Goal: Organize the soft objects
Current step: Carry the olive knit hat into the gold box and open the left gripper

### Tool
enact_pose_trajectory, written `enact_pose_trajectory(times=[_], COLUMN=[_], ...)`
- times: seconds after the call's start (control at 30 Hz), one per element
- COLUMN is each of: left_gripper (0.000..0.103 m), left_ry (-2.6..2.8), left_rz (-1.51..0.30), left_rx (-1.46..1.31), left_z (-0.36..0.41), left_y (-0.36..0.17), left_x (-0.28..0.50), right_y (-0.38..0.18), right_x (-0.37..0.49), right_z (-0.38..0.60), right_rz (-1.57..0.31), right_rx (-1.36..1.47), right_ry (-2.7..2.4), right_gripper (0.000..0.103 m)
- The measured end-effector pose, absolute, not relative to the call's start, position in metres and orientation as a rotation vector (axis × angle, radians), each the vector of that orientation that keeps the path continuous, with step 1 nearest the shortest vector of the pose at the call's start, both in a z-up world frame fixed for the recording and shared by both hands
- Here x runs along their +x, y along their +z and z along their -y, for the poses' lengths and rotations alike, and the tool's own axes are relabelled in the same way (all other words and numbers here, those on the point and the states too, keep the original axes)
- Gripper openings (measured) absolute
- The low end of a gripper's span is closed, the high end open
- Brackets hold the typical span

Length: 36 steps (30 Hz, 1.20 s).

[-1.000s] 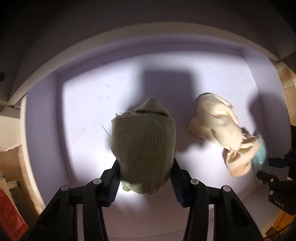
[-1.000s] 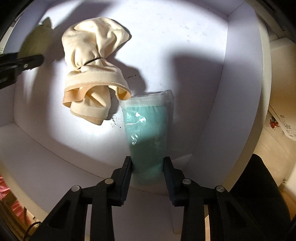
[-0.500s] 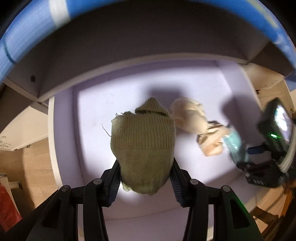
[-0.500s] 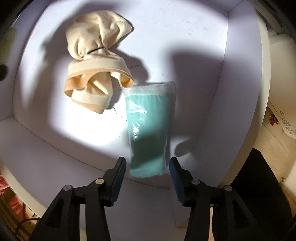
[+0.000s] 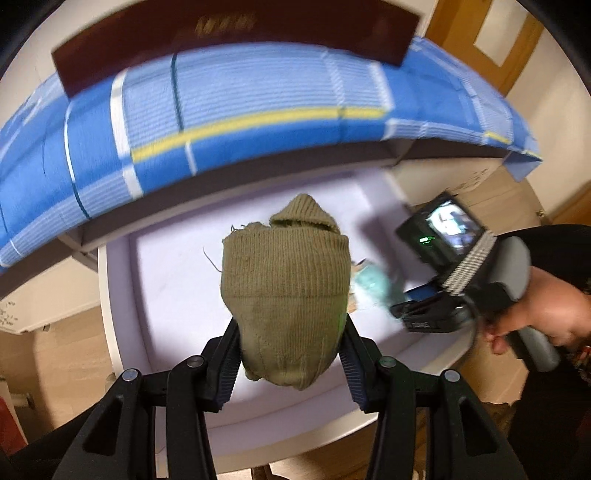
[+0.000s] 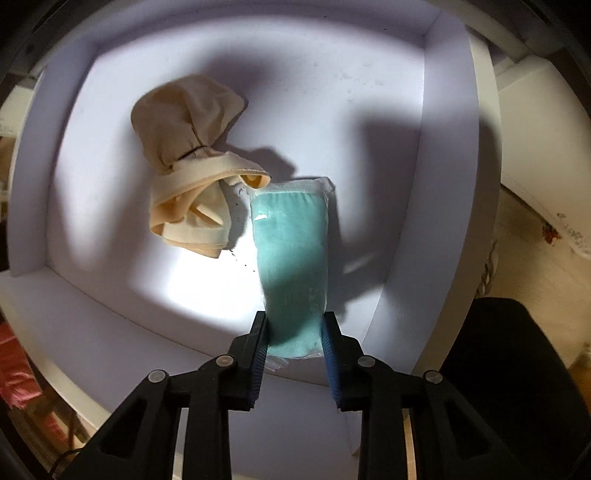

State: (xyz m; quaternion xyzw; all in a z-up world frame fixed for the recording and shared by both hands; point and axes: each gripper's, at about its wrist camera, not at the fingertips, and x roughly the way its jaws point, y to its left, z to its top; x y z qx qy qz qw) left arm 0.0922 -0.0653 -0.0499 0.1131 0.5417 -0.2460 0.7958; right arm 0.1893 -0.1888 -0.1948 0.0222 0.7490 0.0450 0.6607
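Observation:
My left gripper (image 5: 290,360) is shut on an olive green knit hat (image 5: 286,291) and holds it in front of the white shelf compartment (image 5: 170,280). My right gripper (image 6: 295,347) is shut on the near end of a teal cloth in a clear plastic bag (image 6: 291,258), which lies on the compartment floor. A cream bundled garment (image 6: 192,166) lies just left of the bag, touching its far corner. In the left wrist view the right gripper (image 5: 399,310) shows at the right, blurred, with the teal bag (image 5: 373,282) at its tips.
The compartment has a white back wall and side walls (image 6: 439,184). A blue checked cloth (image 5: 240,110) drapes over the top of the shelf unit, with a dark red board (image 5: 236,33) above it. The person's hand (image 5: 535,314) holds the right gripper's handle.
My left gripper has pulled back out of the compartment with the hat. My right gripper opened off the teal bag, then closed on its near end again.

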Motion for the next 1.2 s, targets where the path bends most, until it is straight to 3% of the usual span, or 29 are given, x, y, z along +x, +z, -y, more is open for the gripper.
enact_pose_trajectory(times=[0.3, 0.67, 1.2], left_gripper=[0.049, 0.049, 0.049], left_ry=[-0.613, -0.646, -0.572], left_rz=[-1.050, -0.902, -1.160], left_rx=[0.182, 0.201, 0.149], left_z=[0.081, 0.133, 0.183], left_y=[0.018, 0.118, 0.064], left_x=[0.089, 0.149, 0.248], right_y=[-0.169, -0.187, -0.161], right_x=[0.183, 0.185, 0.194], right_z=[0.197, 0.208, 0.238], right_rz=[-1.681, -1.669, -1.662], right_rx=[0.073, 0.115, 0.191], right_ry=[0.113, 0.123, 0.136], right_gripper=[0.029, 0.029, 0.029])
